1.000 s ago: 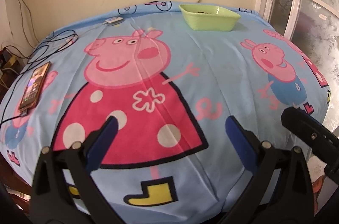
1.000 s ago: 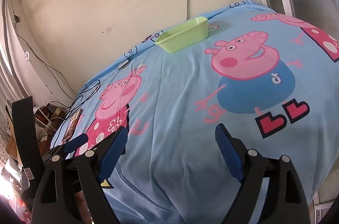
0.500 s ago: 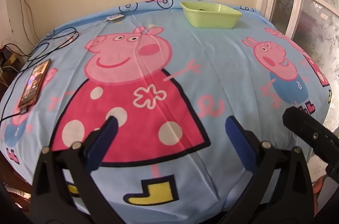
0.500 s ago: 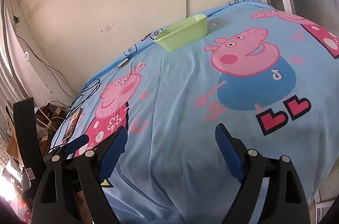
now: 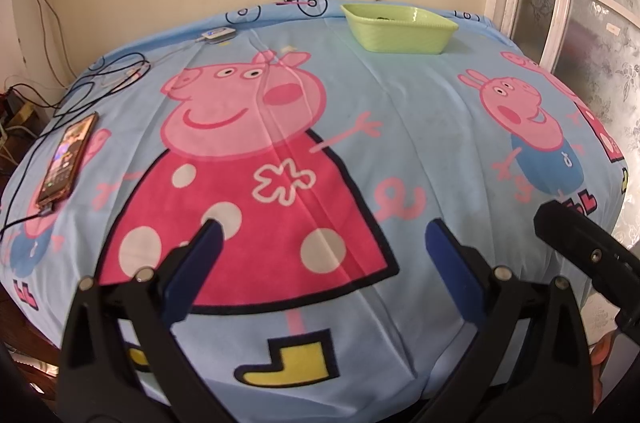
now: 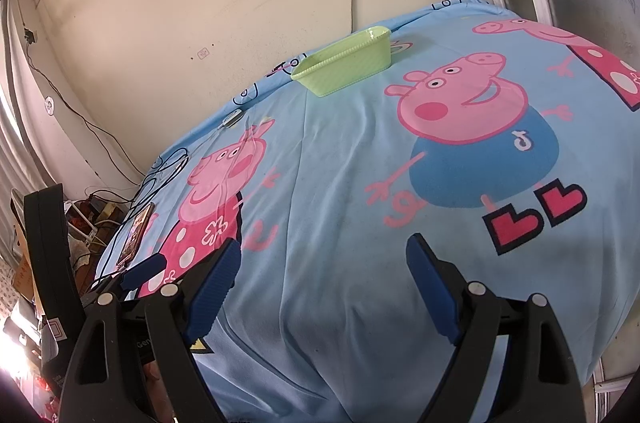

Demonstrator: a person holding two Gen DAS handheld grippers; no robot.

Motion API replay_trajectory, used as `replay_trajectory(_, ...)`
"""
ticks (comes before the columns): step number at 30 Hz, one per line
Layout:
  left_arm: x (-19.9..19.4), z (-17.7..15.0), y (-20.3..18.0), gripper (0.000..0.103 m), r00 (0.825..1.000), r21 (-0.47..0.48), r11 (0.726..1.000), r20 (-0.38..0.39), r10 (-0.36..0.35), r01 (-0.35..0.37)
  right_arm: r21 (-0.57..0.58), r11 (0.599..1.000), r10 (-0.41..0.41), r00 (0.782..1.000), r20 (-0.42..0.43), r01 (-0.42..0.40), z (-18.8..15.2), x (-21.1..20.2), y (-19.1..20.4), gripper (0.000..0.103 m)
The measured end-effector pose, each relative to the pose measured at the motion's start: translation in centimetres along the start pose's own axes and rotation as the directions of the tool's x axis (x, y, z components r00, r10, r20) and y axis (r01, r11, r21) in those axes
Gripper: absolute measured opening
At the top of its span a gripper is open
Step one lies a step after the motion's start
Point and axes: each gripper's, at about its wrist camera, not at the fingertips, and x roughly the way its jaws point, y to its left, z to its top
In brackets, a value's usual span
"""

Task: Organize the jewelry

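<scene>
Both claws idle at near edge of the blue cartoon sheet (image 5: 420,111): left claw (image 5: 322,243) wide, empty; right claw (image 6: 322,263) wide, empty. Green tray (image 5: 400,29) sits at far edge by the wall, well apart, small dark bits inside, probably jewelry, too small to tell. Phone (image 5: 68,159) charging at left

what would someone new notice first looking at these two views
The cartoon pig bedsheet fills both views, with a big pink pig in a red spotted dress at its centre. A pale green plastic tray sits at the far edge near the wall, something small and dark inside. A phone lies plugged in on the sheet's left side, while the left gripper and right gripper stand open and empty.
</scene>
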Motion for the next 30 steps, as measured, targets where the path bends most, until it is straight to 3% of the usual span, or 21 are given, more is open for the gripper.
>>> replay_trajectory(23, -0.44, -0.11, 0.02, 0.097, 1.000, 0.006, 1.000, 0.004, -0.003, 0.003, 0.002, 1.000, -0.003, 1.000, 0.000, 0.003, -0.18, 0.03, 0.09, 0.061)
replay_trajectory(30, -0.75, -0.10, 0.00, 0.097, 0.999, 0.000, 0.999, 0.011, 0.033, -0.033, -0.002, 1.000, -0.004, 1.000, -0.001, 0.004, -0.42, 0.11, 0.00, 0.061)
